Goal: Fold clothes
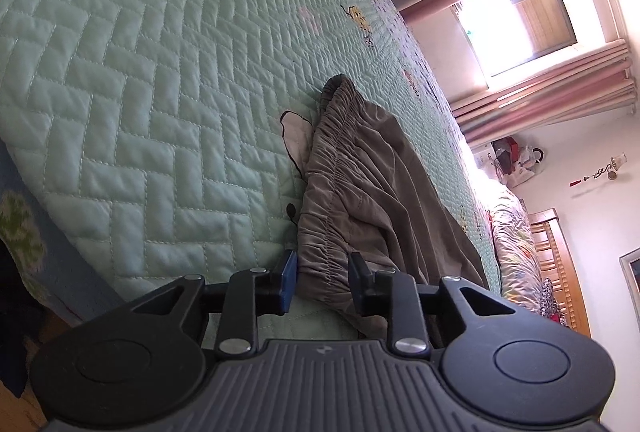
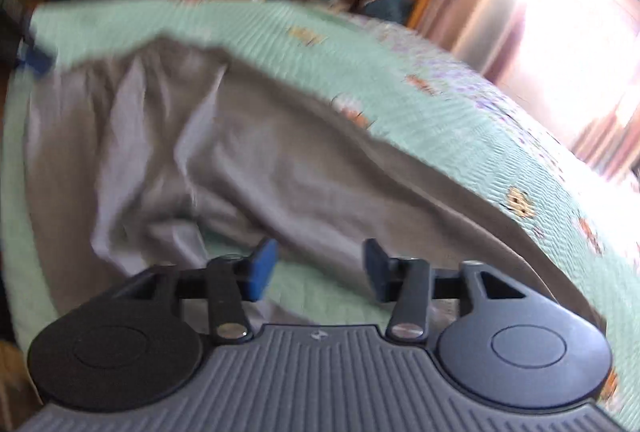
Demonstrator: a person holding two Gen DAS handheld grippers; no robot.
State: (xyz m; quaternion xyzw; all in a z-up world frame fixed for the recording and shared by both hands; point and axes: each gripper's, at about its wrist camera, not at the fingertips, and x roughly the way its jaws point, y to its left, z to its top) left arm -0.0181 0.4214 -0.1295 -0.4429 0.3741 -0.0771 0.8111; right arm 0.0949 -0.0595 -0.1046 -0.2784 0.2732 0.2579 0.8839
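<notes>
Grey-brown trousers [image 1: 372,192] lie rumpled on the bed's mint quilted cover [image 1: 140,92], elastic gathered waistband bunched in folds, legs creased and spread across the cover. Left tongs [image 1: 323,282] stand part open astride the waistband end, the pads not pressing on it. Right tongs [image 2: 319,268] stand open, nothing gripped, at the garment's near edge; that view is blurred.

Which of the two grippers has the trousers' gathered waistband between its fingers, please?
The left gripper: the elastic waistband of the grey trousers sits between its fingers. The right gripper stands open over green quilt, nothing between its fingers.
</notes>
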